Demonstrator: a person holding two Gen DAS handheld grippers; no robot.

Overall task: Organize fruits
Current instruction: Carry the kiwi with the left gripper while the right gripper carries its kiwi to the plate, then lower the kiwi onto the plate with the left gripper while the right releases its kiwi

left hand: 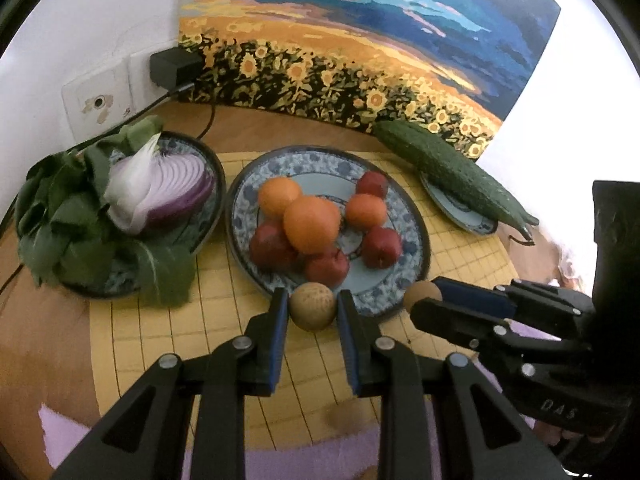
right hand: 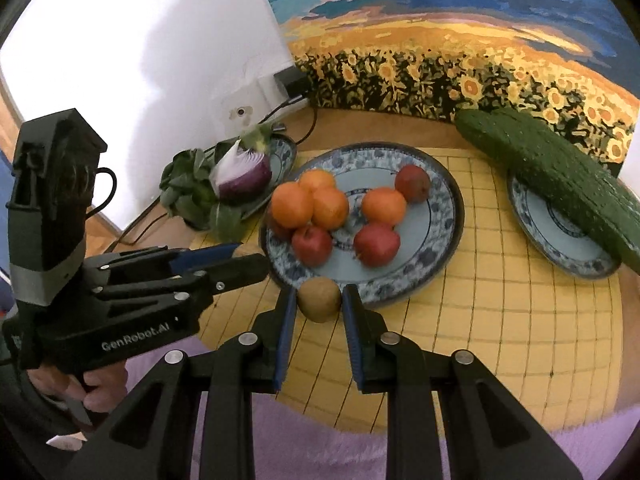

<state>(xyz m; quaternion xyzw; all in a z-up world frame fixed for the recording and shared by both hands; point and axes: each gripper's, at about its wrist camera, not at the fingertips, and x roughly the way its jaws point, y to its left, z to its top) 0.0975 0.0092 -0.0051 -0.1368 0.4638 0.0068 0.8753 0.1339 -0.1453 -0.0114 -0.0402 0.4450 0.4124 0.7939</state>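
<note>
My left gripper is shut on a round brown kiwi, held just above the near rim of the blue patterned plate. That plate carries several oranges and red apples. My right gripper is shut on a second brown kiwi at the near rim of the same plate. The two grippers hang side by side. The right gripper shows at the right of the left wrist view. The left gripper shows at the left of the right wrist view.
A half red onion and leafy greens fill a plate at the left. A cucumber lies across a small plate at the right. A yellow grid mat covers the table; a painting, a wall charger and its cable stand behind.
</note>
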